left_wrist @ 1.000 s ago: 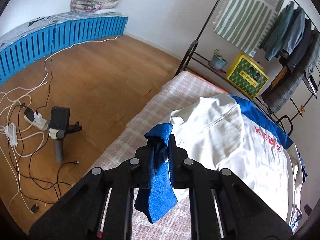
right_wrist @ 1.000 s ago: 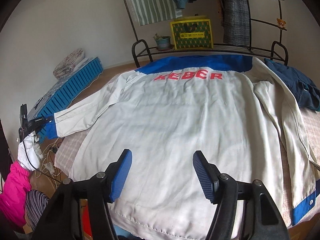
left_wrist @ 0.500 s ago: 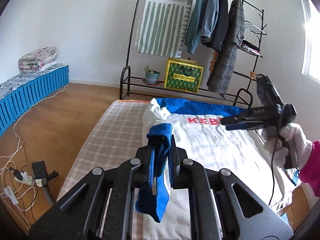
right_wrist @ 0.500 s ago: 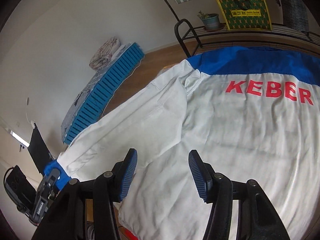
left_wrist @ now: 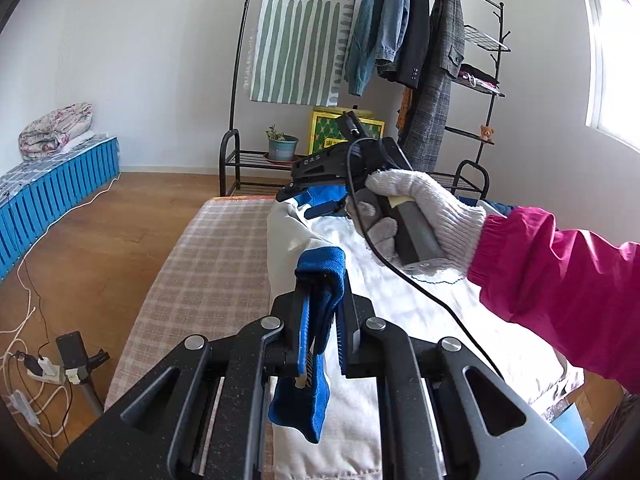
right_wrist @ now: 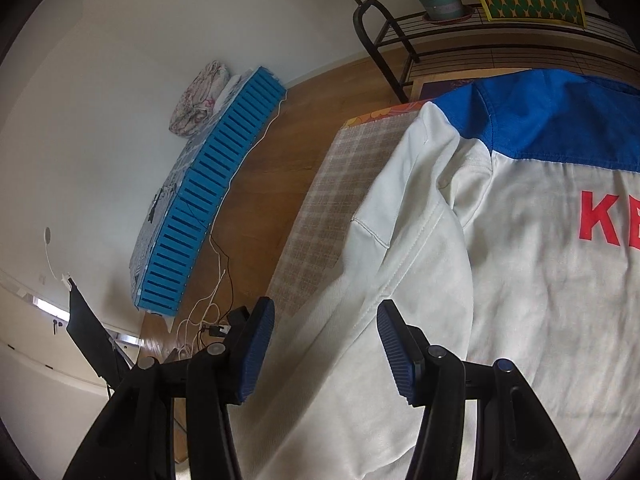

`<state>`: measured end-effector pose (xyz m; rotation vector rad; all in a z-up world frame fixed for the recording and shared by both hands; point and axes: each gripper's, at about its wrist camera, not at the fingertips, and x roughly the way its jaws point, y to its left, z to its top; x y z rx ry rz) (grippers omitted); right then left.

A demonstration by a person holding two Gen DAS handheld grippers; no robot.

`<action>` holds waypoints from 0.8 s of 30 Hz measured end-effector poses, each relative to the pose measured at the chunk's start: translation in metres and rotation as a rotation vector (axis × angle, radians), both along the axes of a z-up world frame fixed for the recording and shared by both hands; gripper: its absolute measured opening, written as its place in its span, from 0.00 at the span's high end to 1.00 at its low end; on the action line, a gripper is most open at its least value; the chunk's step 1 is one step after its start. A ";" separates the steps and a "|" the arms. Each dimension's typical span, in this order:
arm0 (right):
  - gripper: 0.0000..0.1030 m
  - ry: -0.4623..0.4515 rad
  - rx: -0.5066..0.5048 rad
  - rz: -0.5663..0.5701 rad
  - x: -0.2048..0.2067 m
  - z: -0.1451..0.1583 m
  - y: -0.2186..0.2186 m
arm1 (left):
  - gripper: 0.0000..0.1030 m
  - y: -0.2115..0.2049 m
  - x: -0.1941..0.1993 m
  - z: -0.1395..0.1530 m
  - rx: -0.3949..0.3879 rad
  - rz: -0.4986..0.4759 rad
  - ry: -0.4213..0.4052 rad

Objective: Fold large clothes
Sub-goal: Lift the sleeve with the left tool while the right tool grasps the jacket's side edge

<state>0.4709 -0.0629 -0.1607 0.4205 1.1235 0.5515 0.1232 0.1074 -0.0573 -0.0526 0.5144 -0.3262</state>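
Note:
A large white jacket (right_wrist: pixel 520 280) with a blue yoke and red letters lies back-up on the checked table (right_wrist: pixel 320 184). My left gripper (left_wrist: pixel 320 292) is shut on the jacket's blue cuff (left_wrist: pixel 316 320), holding the sleeve (left_wrist: pixel 284 236) lifted over the jacket's left side. In the left wrist view a white-gloved hand (left_wrist: pixel 420 208) with a pink sleeve holds my right gripper (left_wrist: pixel 308 200) above the jacket's left shoulder. The right wrist view shows my right gripper (right_wrist: pixel 326 344) open, hovering over the sleeve near the shoulder seam (right_wrist: pixel 384 232), with nothing pressed between its blue pads (right_wrist: pixel 256 352).
A clothes rack (left_wrist: pixel 420 40) with hanging coats, a plant pot (left_wrist: pixel 282 148) and a yellow box (left_wrist: pixel 332 128) stands behind the table. A blue slatted bed (left_wrist: pixel 52 192) lines the left wall. Cables and a power strip (left_wrist: pixel 40 368) lie on the wooden floor left of the table.
My left gripper swung the cuff and sleeve in over the jacket and turned toward the rack. My right gripper moved left across the jacket's back to the left shoulder.

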 end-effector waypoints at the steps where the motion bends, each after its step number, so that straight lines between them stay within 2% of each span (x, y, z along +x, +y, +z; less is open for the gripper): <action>1: 0.53 0.011 -0.009 -0.007 0.004 -0.005 0.001 | 0.92 -0.002 -0.002 -0.001 0.006 -0.007 -0.001; 2: 0.60 0.022 -0.013 -0.011 0.007 -0.009 0.002 | 0.92 -0.004 -0.003 -0.002 0.010 -0.014 -0.001; 4: 0.84 0.038 -0.008 -0.021 0.011 -0.015 -0.001 | 0.92 -0.008 -0.005 -0.003 0.027 -0.029 -0.001; 6: 0.97 0.044 0.003 -0.040 0.013 -0.016 -0.007 | 0.92 -0.013 -0.008 -0.003 0.051 -0.040 -0.009; 10: 1.00 -0.026 0.003 -0.049 0.005 0.004 -0.028 | 0.92 -0.021 -0.011 -0.001 0.066 -0.069 -0.014; 14: 1.00 -0.060 0.020 -0.090 -0.014 0.018 -0.069 | 0.92 -0.039 -0.023 0.003 0.090 -0.126 -0.031; 19: 1.00 -0.039 -0.007 -0.149 -0.042 -0.004 -0.125 | 0.92 -0.081 -0.046 -0.003 0.145 -0.246 -0.026; 21: 1.00 -0.006 -0.034 -0.184 -0.049 -0.020 -0.148 | 0.92 -0.098 -0.053 -0.013 0.150 -0.300 0.017; 24: 1.00 0.044 -0.097 -0.213 -0.055 -0.044 -0.170 | 0.92 -0.113 -0.060 -0.029 0.109 -0.356 0.110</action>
